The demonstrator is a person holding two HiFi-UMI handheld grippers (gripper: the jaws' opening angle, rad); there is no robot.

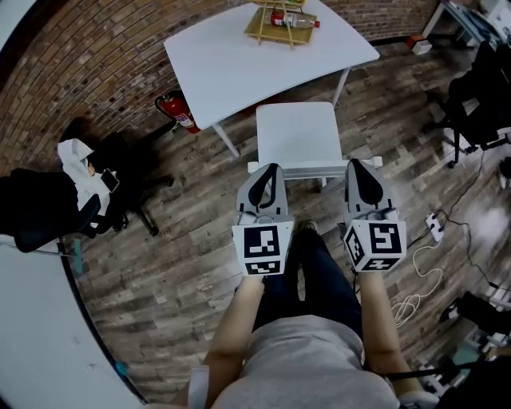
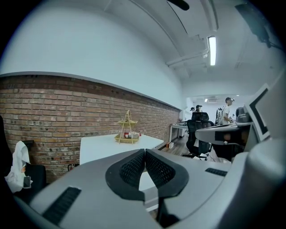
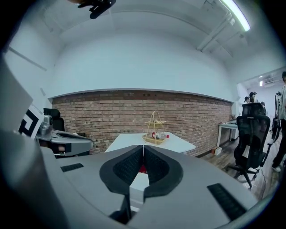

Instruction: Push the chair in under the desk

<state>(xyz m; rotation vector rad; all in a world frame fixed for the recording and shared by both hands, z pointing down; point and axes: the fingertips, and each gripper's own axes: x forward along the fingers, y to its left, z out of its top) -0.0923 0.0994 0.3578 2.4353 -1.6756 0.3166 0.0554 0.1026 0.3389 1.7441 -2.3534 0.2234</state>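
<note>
A white chair (image 1: 297, 134) stands on the wooden floor, its seat front at the near edge of the white desk (image 1: 239, 60). My left gripper (image 1: 270, 169) is shut and empty, its tips at the left end of the chair's backrest rail. Shut and empty too, my right gripper (image 1: 358, 164) has its tips at the rail's right end. Whether the tips touch the rail I cannot tell. In the left gripper view the shut gripper (image 2: 145, 153) points at the desk (image 2: 103, 145). In the right gripper view the closed gripper (image 3: 143, 148) has the chair (image 3: 139, 183) showing below it.
A bamboo rack with a bottle (image 1: 283, 20) sits on the desk. A red fire extinguisher (image 1: 180, 112) stands by the brick wall. Black office chairs stand at the left (image 1: 80, 200) and right (image 1: 479, 96). Cables and a power strip (image 1: 433, 228) lie on the floor at right.
</note>
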